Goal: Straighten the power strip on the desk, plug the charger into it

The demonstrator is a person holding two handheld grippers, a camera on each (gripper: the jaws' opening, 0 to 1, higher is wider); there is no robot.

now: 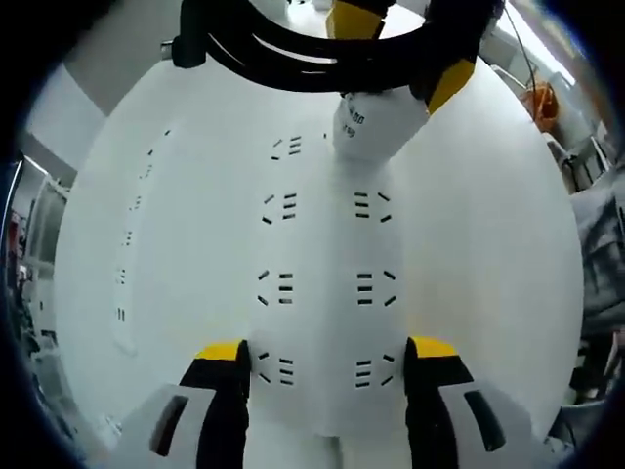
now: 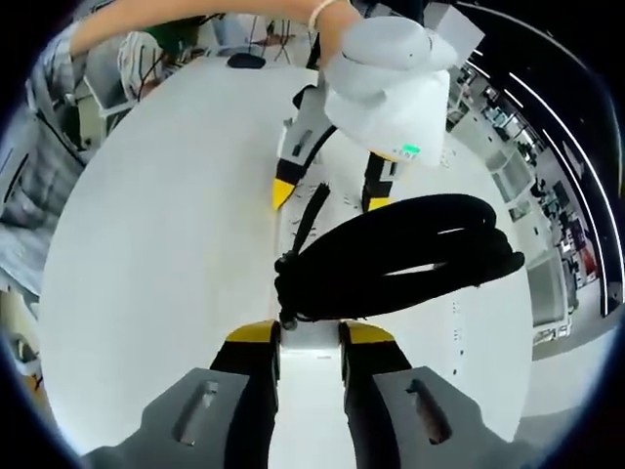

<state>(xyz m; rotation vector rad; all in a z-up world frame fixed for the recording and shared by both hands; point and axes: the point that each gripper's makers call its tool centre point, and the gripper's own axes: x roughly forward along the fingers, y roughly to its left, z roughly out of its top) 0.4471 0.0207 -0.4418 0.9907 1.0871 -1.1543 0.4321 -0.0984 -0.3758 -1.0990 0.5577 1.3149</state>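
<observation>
A white power strip (image 1: 327, 244) with two columns of sockets runs up the left gripper view. My left gripper (image 1: 327, 366) is shut on its near end, one yellow-tipped jaw on each long side. At the strip's far end a white charger (image 1: 376, 122) stands on a socket, held by my right gripper (image 1: 405, 49); its prongs are hidden. The charger's black coiled cable (image 1: 293, 49) hangs above it. In the right gripper view my right gripper (image 2: 311, 342) is shut on the charger (image 2: 311, 366), the cable (image 2: 400, 254) lies bunched just beyond, and the left gripper (image 2: 330, 195) sits further ahead.
The strip lies on a white round-looking table (image 2: 146, 244). A person's arm (image 2: 195, 15) reaches in from the upper left over the left gripper. A small dark object (image 2: 244, 61) rests at the table's far edge. Office furniture stands around the table.
</observation>
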